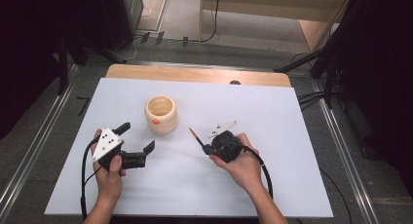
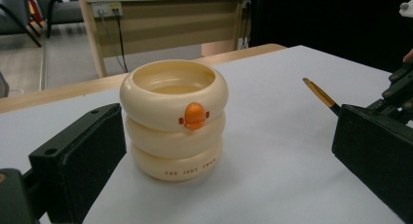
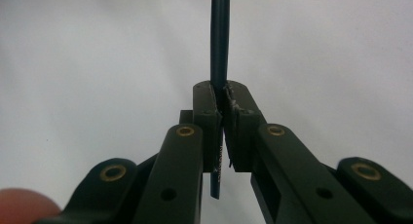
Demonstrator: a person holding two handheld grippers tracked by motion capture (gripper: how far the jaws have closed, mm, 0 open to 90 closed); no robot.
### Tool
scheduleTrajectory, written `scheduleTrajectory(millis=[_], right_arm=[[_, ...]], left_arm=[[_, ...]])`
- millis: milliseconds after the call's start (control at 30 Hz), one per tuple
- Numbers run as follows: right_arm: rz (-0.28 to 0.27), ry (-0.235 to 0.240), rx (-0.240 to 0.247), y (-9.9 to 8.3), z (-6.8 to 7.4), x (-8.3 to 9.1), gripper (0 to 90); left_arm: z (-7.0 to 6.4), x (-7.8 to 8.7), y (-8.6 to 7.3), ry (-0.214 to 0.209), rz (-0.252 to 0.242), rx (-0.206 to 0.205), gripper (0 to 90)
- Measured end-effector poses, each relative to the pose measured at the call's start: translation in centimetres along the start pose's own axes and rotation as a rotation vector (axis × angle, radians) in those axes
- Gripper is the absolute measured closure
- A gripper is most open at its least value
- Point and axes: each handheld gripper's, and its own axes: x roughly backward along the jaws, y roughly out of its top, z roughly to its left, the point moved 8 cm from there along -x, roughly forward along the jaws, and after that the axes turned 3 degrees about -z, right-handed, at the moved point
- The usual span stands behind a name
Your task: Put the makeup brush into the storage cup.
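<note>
Two grippers are at work over the white surface (image 1: 272, 185), one in each of the person's hands. On the left, the left gripper (image 1: 137, 140) hovers low with its jaws spread wide and nothing between them, aimed toward the cream cup (image 1: 160, 114); from the left gripper view the cup (image 2: 174, 119) sits squarely in the gap between the two black jaws, well short of either, which suggests it is being lined up either to steady the cup or simply to wait. The cup stands upright near the middle of the surface, shaped like three stacked rings, open end up, with a small orange beak (image 2: 194, 116) on its front. Tiny orange lettering runs along the bottom ring; it seems to read "THE JODY SWAN", though it is too small to be certain. To the right, the right gripper (image 1: 206, 149) has its jaws closed tight on a thin dark pencil (image 3: 220, 44), whose tan tip (image 1: 193, 132) slants toward the cup, probably so it can be dropped inside. Faint print on the pencil's shaft is unreadable.
</note>
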Motion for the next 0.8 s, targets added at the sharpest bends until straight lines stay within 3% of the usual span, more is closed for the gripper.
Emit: scheduleTrajectory(millis=[500, 600, 800], right_arm=[[-0.208, 0.014, -0.058, -0.1, 0.5, 0.8, 85.8], [-0.255, 0.022, -0.078, -0.1, 0.6, 1.1, 85.7], [-0.315, 0.021, -0.074, -0.1, 0.6, 1.4, 85.7]], left_arm=[[-1.0, -0.5, 1.4, -0.071, -0.036, 0.048, 0.0], [-1.4, -0.5, 1.4, -0.079, -0.027, 0.045, 0.0], [-2.1, -0.4, 1.5, -0.098, -0.027, 0.042, 0.0]])
